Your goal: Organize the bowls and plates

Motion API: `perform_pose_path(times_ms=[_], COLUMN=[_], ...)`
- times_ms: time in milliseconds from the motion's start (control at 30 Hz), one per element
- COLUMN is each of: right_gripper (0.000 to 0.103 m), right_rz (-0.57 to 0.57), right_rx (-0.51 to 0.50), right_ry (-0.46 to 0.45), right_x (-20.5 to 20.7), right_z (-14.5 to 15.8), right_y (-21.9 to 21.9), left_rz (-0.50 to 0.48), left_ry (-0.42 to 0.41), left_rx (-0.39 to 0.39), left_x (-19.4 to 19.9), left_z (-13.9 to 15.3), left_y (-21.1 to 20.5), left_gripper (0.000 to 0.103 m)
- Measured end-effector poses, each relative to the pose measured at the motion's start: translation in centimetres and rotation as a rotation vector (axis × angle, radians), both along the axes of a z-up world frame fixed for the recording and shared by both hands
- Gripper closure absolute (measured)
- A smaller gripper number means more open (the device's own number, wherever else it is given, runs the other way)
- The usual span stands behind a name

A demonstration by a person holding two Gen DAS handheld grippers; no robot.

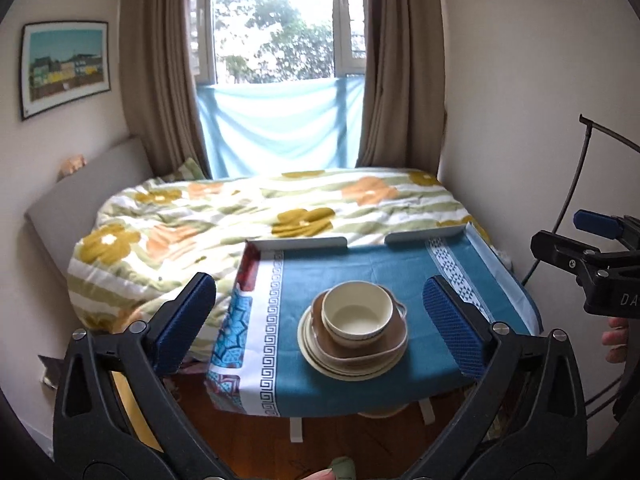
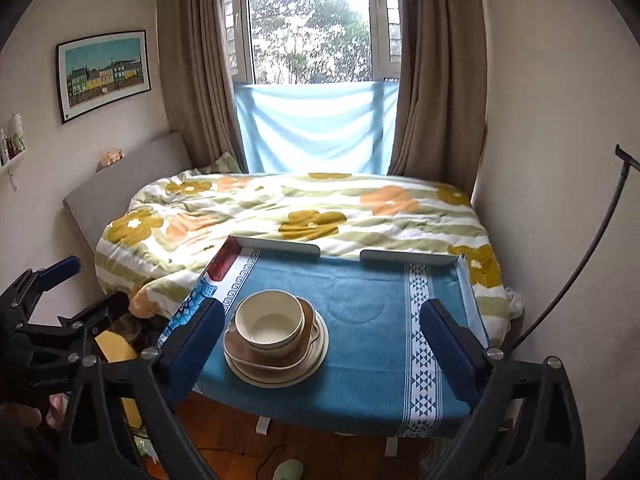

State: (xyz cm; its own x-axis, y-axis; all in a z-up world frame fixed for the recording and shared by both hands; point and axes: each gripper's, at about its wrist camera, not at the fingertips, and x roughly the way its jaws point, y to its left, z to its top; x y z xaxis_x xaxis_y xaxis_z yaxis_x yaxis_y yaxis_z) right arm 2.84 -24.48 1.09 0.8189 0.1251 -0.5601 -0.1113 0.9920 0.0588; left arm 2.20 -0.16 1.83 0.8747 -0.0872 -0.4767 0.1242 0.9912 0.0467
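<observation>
A cream bowl (image 1: 357,314) sits on a brown square dish (image 1: 384,346), which rests on a stack of cream plates (image 1: 320,356) on the small table covered by a blue cloth (image 1: 360,264). The same stack shows in the right wrist view: bowl (image 2: 267,320), brown dish (image 2: 308,320), plates (image 2: 316,354). My left gripper (image 1: 320,312) is open and empty, held back from the stack with the stack between its fingers in view. My right gripper (image 2: 322,330) is open and empty, in front of the table, with the stack near its left finger.
The blue cloth table (image 2: 360,292) has raised white rails at the back (image 2: 280,245). Behind it lies a bed with a floral quilt (image 2: 300,208), then a curtained window. Walls stand left and right. A thin black cable (image 2: 592,256) arcs at the right. Wooden floor lies below.
</observation>
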Motion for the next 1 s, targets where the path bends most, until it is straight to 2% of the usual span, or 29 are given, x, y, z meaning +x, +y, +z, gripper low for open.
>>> perform_pose_path(times_ms=[167, 400, 1000], right_gripper=[0.005, 0.004, 0.004], right_rz=[-0.064, -0.112, -0.146], right_rx=[0.004, 0.005, -0.018], right_ry=[-0.069, -0.068, -0.1], right_x=[-2.6, -4.6, -6.7], right_z=[0.3, -0.5, 0.6], right_y=[-0.2, 0.0, 1.0], left_rz=[0.028, 0.024, 0.017], left_ry=[-0.037, -0.062, -0.077], left_rx=[-0.018, -0.029, -0.039], left_x=[-2.7, -4.6, -6.4], left_z=[0.9, 1.4, 2.0], left_y=[0.3, 0.1, 0.6], left_gripper=[0.0, 0.0, 0.0])
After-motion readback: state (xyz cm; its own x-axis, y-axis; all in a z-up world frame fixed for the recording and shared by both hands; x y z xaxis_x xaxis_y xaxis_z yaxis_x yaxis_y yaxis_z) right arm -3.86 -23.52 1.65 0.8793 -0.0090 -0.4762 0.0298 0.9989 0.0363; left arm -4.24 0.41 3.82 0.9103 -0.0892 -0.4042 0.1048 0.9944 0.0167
